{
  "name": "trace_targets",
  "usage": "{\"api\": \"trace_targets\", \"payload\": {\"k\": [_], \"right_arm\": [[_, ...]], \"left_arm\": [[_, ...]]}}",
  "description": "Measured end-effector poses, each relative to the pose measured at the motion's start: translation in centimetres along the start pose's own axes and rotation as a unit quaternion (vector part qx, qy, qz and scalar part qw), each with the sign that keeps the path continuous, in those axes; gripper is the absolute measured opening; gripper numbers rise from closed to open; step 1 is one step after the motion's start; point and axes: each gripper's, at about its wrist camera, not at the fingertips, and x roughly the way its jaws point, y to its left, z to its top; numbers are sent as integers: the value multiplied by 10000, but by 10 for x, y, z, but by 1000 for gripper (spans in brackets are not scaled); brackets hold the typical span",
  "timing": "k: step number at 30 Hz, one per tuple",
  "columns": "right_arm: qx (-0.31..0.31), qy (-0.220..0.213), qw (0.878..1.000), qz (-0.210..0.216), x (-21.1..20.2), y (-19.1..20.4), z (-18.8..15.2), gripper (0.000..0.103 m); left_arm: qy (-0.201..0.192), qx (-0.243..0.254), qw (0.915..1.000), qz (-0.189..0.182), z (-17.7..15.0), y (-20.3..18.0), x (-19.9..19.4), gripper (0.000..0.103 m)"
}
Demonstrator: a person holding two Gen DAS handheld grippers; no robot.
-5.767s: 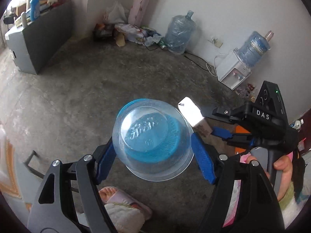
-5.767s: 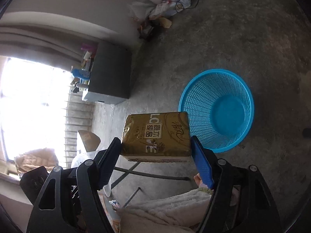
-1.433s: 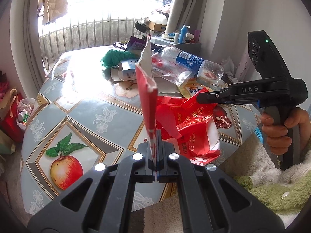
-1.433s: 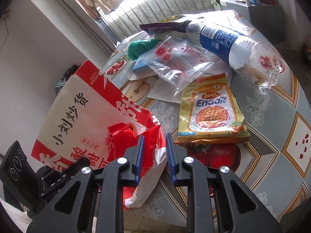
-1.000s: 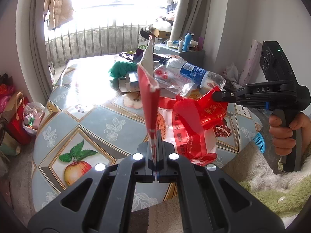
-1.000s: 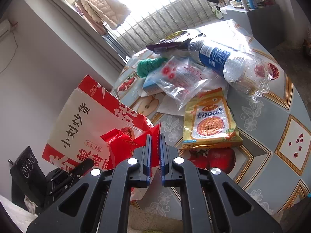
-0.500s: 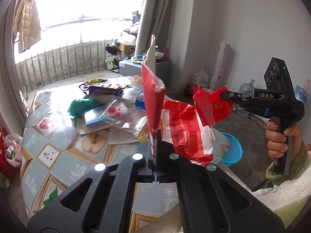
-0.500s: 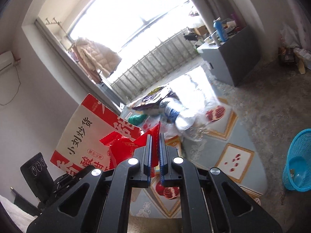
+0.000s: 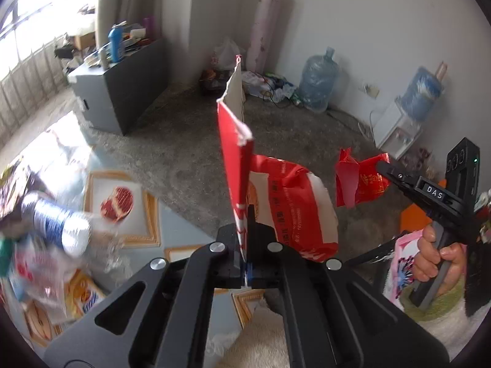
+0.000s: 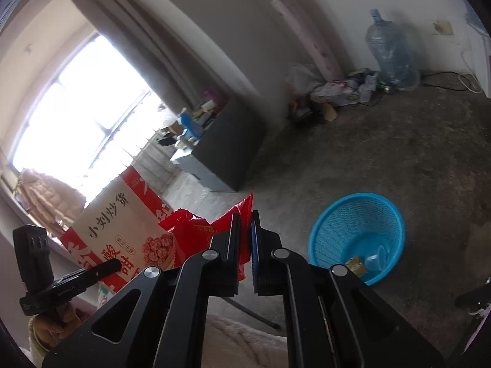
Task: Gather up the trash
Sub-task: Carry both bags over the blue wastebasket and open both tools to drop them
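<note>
Swung off table — bag btwn fingers.

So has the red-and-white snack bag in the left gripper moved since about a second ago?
Yes. The snack bag, clamped in the left gripper, has swung off the fruit-print table and now hangs over bare floor.

Cluttered home: water dispenser, curtains

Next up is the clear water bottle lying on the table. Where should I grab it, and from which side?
Take the bottle across its labelled middle, coming down from above. It lies on its side on the table, so the round body offers two opposite walls to the fingers, and other wrappers crowd it at table level. The view is blurred, so its cap end cannot be made out.
</note>
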Motion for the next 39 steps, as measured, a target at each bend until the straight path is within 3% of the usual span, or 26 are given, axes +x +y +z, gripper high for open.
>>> {"api": "trace_targets", "payload": {"k": [4, 9, 13, 14, 15, 16, 18, 20, 22, 26, 31, 39], "right_arm": [[295, 61, 9971, -705, 25, -44, 7, 7], [495, 368, 9874, -1455, 77, -91, 13, 7], [579, 550, 9807, -1785, 123, -123, 14, 8], [679, 639, 9796, -1778, 138, -134, 14, 9], [758, 750, 9775, -1819, 153, -142, 12, 9], [827, 919, 9741, -1892, 169, -152, 8, 15], [1023, 1315, 9667, -1943, 198, -172, 2, 18], [1158, 1438, 9624, -1993, 211, -184, -1, 30], [1185, 1297, 9631, -2037, 209, -186, -1, 45], [1154, 1094, 9673, -1974, 194, -177, -1, 47], [940, 939, 9728, -1898, 162, -161, -5, 47], [141, 660, 9850, -1589, 99, -85, 0, 55]], "left_arm": [[536, 1025, 9933, 15, 33, -48, 81, 0], [1105, 2266, 9676, 122, 40, -101, 180, 0], [1372, 2666, 9539, 161, 45, -117, 250, 6], [1361, 2710, 9527, 187, 46, -118, 265, 22], [1330, 2683, 9539, 187, 47, -118, 276, 49], [1266, 2582, 9574, 253, 50, -116, 286, 58], [1125, 2373, 9646, 247, 55, -112, 294, 59], [1096, 2255, 9678, 229, 59, -115, 294, 59], [952, 2144, 9719, 192, 64, -110, 285, 59], [674, 2025, 9766, 261, 77, -106, 258, 59], [290, 1783, 9834, 197, 89, -99, 196, 59], [-292, 1430, 9888, 304, 79, -78, 77, 61]]}}
